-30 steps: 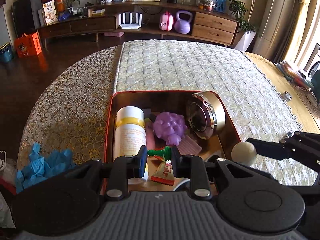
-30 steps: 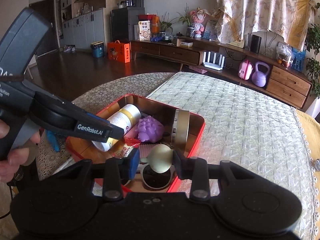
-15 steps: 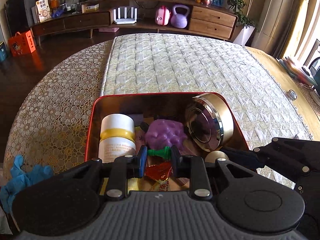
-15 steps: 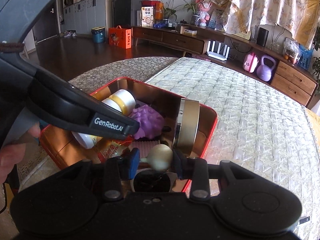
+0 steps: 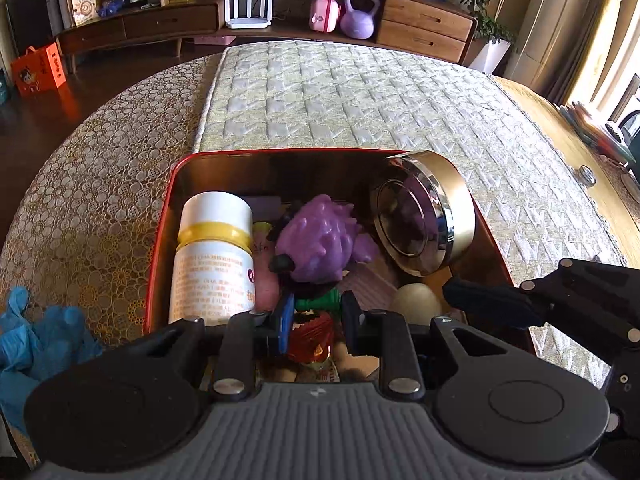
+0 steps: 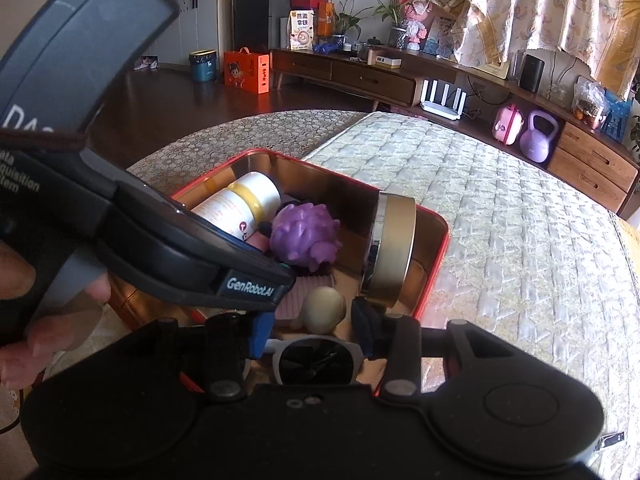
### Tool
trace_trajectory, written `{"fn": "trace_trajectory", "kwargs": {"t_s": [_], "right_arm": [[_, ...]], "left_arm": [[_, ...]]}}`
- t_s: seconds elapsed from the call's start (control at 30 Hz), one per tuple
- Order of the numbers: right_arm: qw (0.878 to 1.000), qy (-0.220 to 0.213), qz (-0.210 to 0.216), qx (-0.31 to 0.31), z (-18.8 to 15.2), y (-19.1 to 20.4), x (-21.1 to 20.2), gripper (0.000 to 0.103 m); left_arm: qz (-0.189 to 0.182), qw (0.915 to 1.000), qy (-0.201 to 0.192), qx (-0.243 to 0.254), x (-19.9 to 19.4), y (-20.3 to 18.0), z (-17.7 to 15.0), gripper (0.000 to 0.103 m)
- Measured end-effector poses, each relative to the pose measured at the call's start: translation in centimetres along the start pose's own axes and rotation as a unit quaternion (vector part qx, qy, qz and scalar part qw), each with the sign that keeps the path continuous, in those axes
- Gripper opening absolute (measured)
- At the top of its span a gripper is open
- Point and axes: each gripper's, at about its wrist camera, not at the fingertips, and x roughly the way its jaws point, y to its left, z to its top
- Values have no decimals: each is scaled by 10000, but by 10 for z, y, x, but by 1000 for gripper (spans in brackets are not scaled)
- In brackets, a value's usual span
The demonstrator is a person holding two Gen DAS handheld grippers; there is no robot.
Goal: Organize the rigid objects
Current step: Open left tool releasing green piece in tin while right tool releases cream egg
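Behind the bed, a long wooden shelf (image 5: 280, 20) could be seen with a purple weight (image 5: 358, 16) on it. A red tin box (image 5: 160, 240) was set on the quilted cover (image 5: 360, 100) of the bed. Inside the box, a white bottle (image 5: 210, 264) was laid at the left, a purple spiky toy (image 5: 316, 244) in the middle, and a round gold tin (image 5: 424, 212) was leaned on its edge at the right. A small green piece (image 5: 318, 303) was clamped between the fingers of the left gripper (image 5: 314, 316), low over the box. A cream egg (image 6: 324, 308) was seen lying on the box floor between the fingers of the right gripper (image 6: 310, 330). Those jaws were being opened, and the egg was no longer squeezed by them. Sunglasses (image 6: 316, 364) were seen just under that gripper. Blue gloves (image 5: 36, 336) were laid beside the box.
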Motion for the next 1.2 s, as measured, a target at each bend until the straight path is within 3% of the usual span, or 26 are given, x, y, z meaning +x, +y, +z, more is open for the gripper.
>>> {"fn": "trace_trajectory", "kwargs": {"t_s": [0.6, 0.7, 0.77, 0.87, 1.03, 1.2], "right_arm": [[9997, -162, 48, 177, -3, 1, -39, 45], [9996, -209, 68, 195, -4, 2, -46, 46], [9995, -239, 73, 205, -4, 2, -52, 46], [9990, -395, 44, 224, -5, 4, -60, 63], [9984, -511, 17, 242, -8, 6, -75, 66], [9973, -634, -18, 371, -16, 3, -90, 81]], "left_arm": [[-37, 9999, -109, 13, -28, -5, -8, 26], [-25, 9998, -189, 39, -38, -6, -10, 33], [-30, 9996, -272, 36, -44, -7, -12, 56], [-21, 9993, -385, -10, -54, -7, -15, 60], [-10, 9989, -463, -30, -66, -8, -19, 60], [-20, 9982, -603, 39, -80, -15, -25, 66]]}}
